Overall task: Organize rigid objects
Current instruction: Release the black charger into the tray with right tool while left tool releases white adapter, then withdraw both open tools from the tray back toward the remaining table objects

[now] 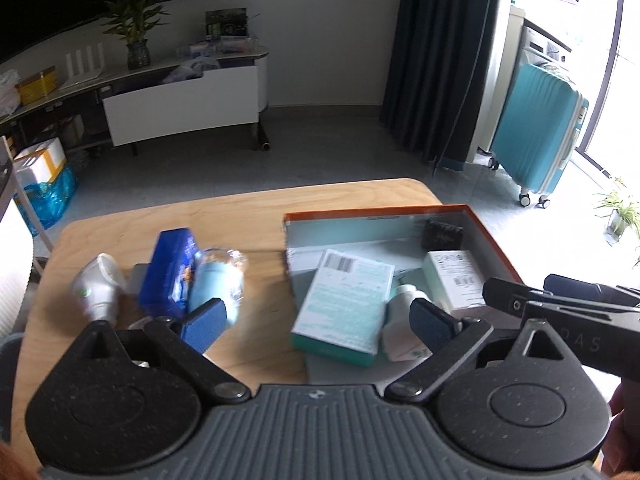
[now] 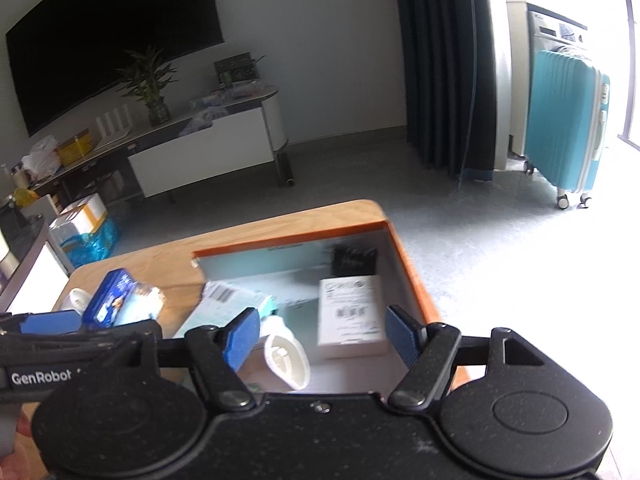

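Note:
An open box with an orange rim (image 1: 400,210) sits on the right of the wooden table (image 1: 248,208). In it lie a teal carton with a barcode (image 1: 344,304), a white carton (image 1: 456,276), a white bottle (image 1: 404,332) and a small black item (image 1: 442,234). My left gripper (image 1: 316,320) hovers open over the box's near left corner, gripping nothing. My right gripper (image 2: 322,336) is open above the white carton (image 2: 352,312) and the white bottle (image 2: 286,360), its pads touching neither. Left of the box lie a blue box (image 1: 170,268), a pale blue bottle (image 1: 218,280) and a white cup-shaped item (image 1: 98,284).
The right gripper's black body (image 1: 560,304) crosses the right of the left wrist view. Bare table shows between the blue box and the orange-rimmed box. Beyond the table's far edge are grey floor, a low TV cabinet (image 1: 180,96), a dark curtain (image 1: 440,60) and a teal suitcase (image 1: 540,128).

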Demonstrator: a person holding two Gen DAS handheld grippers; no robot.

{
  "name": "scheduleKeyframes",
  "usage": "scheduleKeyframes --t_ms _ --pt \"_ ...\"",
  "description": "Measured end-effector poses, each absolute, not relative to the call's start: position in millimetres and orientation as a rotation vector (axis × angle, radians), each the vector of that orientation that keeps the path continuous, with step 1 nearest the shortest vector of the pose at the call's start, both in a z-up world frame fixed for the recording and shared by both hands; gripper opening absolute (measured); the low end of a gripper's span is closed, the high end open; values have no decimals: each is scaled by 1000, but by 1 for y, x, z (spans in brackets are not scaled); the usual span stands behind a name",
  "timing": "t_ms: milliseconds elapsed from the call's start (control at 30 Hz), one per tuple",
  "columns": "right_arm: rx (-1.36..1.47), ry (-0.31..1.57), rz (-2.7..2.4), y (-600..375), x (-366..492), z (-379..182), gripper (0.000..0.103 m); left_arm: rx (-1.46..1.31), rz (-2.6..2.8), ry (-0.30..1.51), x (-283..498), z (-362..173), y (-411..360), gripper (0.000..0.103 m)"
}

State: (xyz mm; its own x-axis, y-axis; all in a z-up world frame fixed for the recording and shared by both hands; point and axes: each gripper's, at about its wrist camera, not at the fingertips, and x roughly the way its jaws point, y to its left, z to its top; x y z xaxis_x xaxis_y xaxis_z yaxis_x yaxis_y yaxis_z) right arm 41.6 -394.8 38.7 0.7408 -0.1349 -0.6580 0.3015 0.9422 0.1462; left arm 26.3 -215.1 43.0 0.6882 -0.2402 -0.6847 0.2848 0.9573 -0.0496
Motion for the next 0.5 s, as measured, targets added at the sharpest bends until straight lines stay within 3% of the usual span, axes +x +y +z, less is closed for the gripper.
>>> scheduleKeyframes --t_ms 500 --pt "204 738 -96 -319 63 35 83 4 -161 760 17 47 -140 100"
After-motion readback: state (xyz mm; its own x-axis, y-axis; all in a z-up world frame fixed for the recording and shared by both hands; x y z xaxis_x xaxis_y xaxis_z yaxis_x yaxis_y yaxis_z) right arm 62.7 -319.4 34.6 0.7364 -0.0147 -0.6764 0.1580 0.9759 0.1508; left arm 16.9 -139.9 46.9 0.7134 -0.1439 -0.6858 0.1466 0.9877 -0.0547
